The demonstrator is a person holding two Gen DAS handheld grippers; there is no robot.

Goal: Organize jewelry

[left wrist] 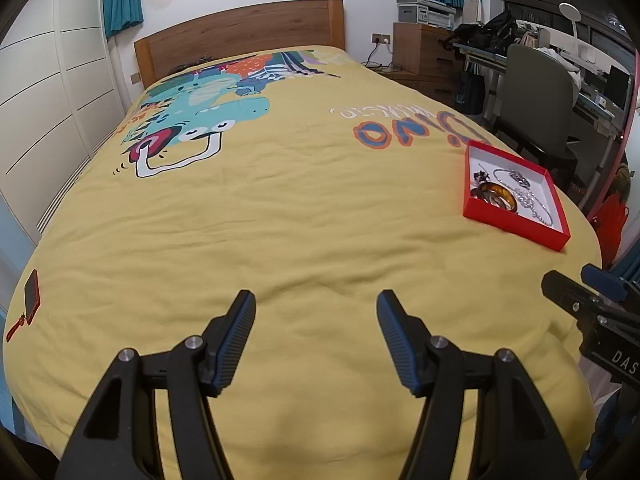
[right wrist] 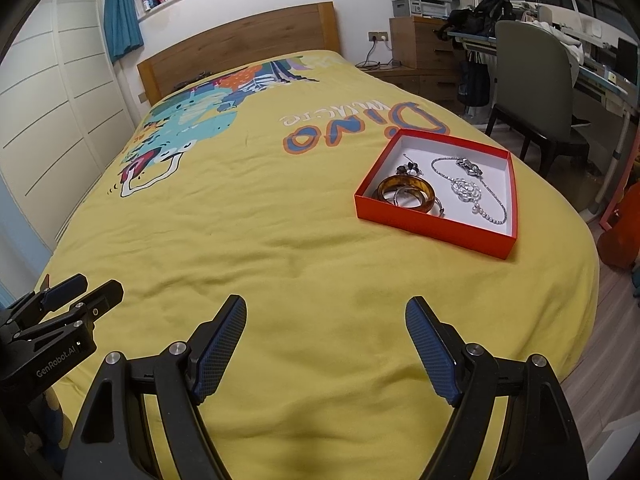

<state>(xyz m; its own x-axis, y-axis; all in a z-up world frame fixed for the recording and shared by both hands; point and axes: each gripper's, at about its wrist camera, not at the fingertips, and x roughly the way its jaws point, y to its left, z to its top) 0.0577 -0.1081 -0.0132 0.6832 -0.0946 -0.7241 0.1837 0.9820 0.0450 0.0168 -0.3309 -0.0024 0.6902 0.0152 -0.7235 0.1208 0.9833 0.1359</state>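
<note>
A shallow red box (right wrist: 432, 222) (left wrist: 514, 228) with a white inside lies on the yellow bedspread, at the right of both views. In it sit an amber bangle (right wrist: 406, 192) (left wrist: 496, 196), a silver chain necklace with a pendant (right wrist: 466, 188) (left wrist: 528, 196) and a small dark flower piece (right wrist: 410, 169). My left gripper (left wrist: 316, 308) hovers open over bare quilt, nothing between its fingers. My right gripper (right wrist: 326, 314) is open too, near the bed's foot, short of the box. Each gripper shows at the edge of the other's view (left wrist: 584, 288) (right wrist: 80, 288).
The yellow dinosaur quilt (left wrist: 300, 220) covers the whole bed, with a wooden headboard (left wrist: 240, 36) at the far end. A phone with a red strap (left wrist: 31, 296) lies near the bed's left edge. White wardrobes stand left; a chair (right wrist: 532, 80) and desk stand right.
</note>
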